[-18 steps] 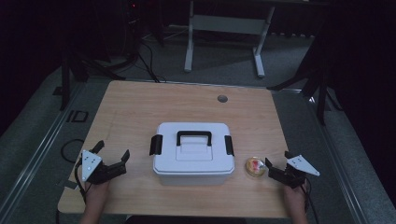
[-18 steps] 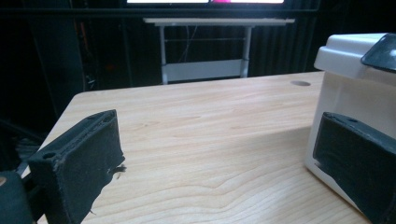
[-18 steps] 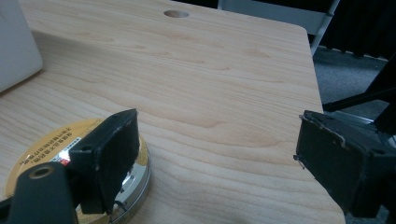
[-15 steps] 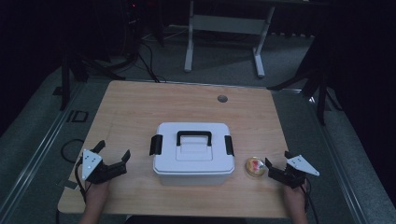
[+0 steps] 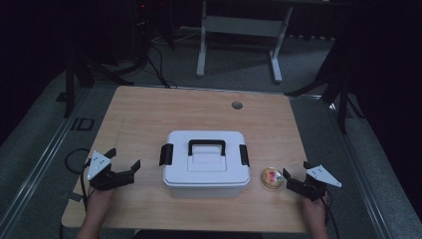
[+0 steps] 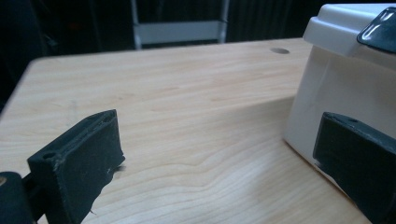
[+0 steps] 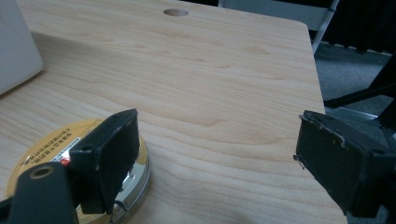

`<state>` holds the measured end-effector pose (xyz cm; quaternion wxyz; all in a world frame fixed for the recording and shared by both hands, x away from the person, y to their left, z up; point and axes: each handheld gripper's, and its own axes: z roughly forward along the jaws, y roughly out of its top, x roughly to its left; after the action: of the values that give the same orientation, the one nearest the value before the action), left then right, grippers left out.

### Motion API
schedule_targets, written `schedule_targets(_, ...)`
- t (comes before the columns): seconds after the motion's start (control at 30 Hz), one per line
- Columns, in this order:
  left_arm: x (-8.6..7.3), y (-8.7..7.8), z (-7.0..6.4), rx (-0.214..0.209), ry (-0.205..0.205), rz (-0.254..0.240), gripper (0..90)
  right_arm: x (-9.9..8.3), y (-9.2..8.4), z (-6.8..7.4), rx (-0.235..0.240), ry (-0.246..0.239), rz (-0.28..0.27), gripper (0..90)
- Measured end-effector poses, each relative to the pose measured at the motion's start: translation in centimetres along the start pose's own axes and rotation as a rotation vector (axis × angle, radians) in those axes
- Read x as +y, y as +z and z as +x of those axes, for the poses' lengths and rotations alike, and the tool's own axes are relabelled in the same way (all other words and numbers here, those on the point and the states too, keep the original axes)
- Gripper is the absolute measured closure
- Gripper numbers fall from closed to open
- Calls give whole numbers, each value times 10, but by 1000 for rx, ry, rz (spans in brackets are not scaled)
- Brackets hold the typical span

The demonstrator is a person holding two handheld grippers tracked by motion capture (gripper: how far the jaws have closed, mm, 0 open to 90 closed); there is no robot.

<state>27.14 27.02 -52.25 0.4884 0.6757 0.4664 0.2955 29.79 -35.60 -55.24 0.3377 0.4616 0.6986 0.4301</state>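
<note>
On the pale wooden worktop [image 5: 149, 119], almost nothing is changing from half a second earlier. The left tool [image 5: 124, 168] is resting wide open and empty beside the white plastic lidded box with black handle [image 5: 206, 164], which is sitting unmoved at centre. The small round yellow-labelled tin [image 5: 272, 178] is lying just beside the right tool [image 5: 288, 179], also gaping empty.

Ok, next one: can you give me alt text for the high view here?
A white lidded storage box with a black handle sits mid-table on a wooden table. A person's left tongs rest open to its left, the right tongs open beside a small round tin on its right.
</note>
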Motion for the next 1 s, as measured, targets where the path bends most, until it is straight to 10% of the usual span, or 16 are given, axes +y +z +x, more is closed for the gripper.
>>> schedule_targets(0.4,3,17,6,-164,169,465,5,0,0,0,8,4,12,132)
schedule_targets(0.77,17,17,8,-237,310,761,5,0,1,0,17,-1,19,133)
schedule_targets(1.0,23,15,4,-302,407,863,5,0,1,0,23,0,23,133)
